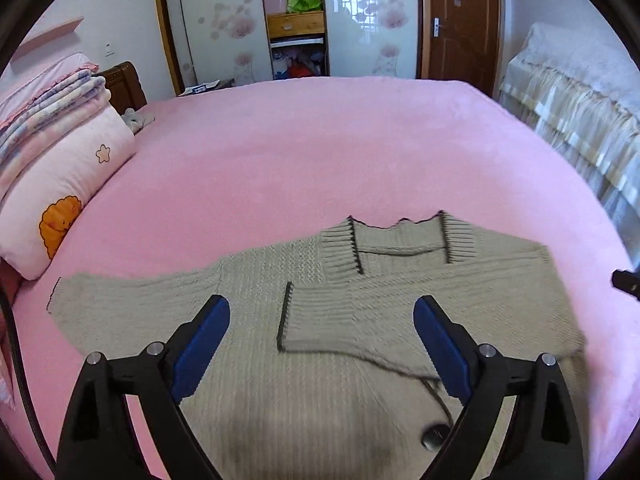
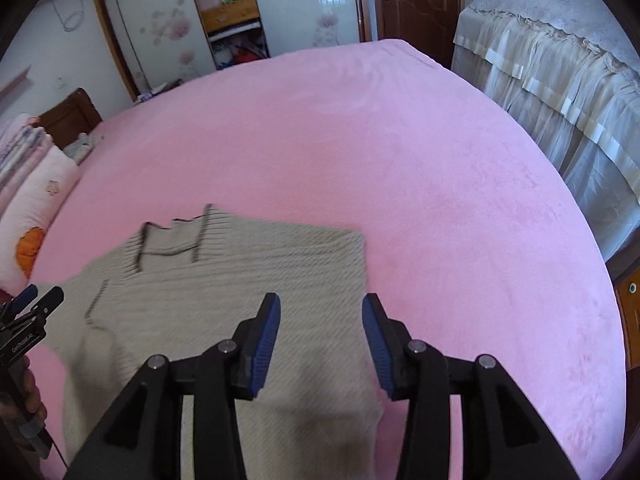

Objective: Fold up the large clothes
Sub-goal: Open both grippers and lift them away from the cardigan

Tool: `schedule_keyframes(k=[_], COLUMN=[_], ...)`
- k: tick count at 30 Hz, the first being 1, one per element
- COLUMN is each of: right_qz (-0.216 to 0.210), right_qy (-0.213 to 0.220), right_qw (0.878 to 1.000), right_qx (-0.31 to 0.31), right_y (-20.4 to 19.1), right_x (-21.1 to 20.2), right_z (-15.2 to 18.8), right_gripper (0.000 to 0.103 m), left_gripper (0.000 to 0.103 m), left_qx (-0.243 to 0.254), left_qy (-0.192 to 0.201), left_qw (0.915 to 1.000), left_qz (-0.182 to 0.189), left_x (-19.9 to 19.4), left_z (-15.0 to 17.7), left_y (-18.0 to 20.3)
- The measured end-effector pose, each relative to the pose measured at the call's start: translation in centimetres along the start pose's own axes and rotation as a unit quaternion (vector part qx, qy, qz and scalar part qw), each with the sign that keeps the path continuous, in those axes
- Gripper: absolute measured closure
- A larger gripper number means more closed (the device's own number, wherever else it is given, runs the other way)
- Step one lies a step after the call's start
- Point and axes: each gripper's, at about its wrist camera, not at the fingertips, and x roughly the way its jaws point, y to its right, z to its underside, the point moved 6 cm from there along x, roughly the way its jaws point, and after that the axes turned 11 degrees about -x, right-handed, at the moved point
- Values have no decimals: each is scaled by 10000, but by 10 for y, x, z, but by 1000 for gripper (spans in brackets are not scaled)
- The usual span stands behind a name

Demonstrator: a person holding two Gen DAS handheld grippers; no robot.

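A bedroom with a large pink bed (image 1: 320, 152) in daylight.
Beyond the far edge of the bed stood a wardrobe (image 1: 294, 20) with flowered sliding doors and open shelves, and a brown door (image 1: 464, 24) was beside it. Folded blankets and a pillow (image 1: 60, 184) lay at the left edge; a covered sofa (image 2: 552, 80) stood on the right.

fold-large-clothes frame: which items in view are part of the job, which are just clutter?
In the job:
- grey knit sweater, one sleeve folded across its front
- left claw, open, holding nothing
- right claw, open, holding nothing
- pink bed cover it lies on

Just lying about:
- pillow
- stacked blankets
- open wardrobe shelves
- covered furniture
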Motion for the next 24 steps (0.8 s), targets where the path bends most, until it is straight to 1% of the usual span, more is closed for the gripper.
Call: schedule_keyframes(k=[2,5,8,13,15,17,20,22,23,24], right_qz=[-81,-127,-187,-349,-379,-411,-403,-457,-461,-474], right_qy=[52,166,326,461,485,491,442,428,418,420], right_qw=[9999,9997,9990,9978,9973,9968,9958,9943,9931,9919], right_qx=[-50,-162,-245,-326,-409,-475,-695,-868,-998,-1099], right_y=[-12,-39,-61,-98,-117,-130,-157,-174,-187,-199], right_x=[-21,-52,-90,-128,-145,-152,-160,-163,-163,-163], right_z=[7,16,32,53,65,72,84,88,89,89], right_gripper=[60,60,60,60,60,60,60,60,60,60], left_gripper=[9,3,3,1,1,1,1,1,1,1], left_qx=[-98,-252,-289,-379,-372,-306,-184,-242,-287,-384], left_qy=[10,-4,14,77,161,172,49,-74,-86,-86], left_qw=[9998,9992,9984,9973,9966,9966,9950,9933,9929,9922], left_qz=[158,310,483,630,715,752,978,1131,1152,1182], left_x=[-27,-70,-105,-163,-185,-196,-209,-213,-214,-215], left_z=[3,17,26,49,60,67,78,84,84,85], left_y=[-6,-19,-39,-61,-70,-76,-89,-105,-111,-126])
